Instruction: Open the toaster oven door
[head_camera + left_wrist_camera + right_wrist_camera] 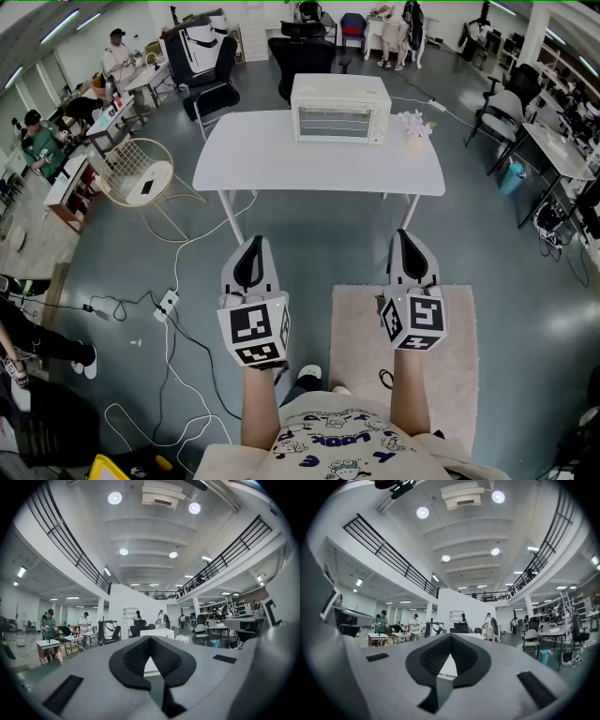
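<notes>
None of the task is done: the toaster oven (340, 109), door shut, stands at twelve o'clock, well apart from the left gripper (251, 253) and right gripper (408, 246), both closed, empty.

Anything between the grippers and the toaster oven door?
Nothing visible. Only open floor separates the left gripper and right gripper from the table, whose top before the toaster oven is bare. The flowers stand beside it, clear of the door.

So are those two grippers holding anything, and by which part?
Nothing is held. The left gripper and right gripper are both shut and empty, well short of the boxy white toaster oven on the white table.
</notes>
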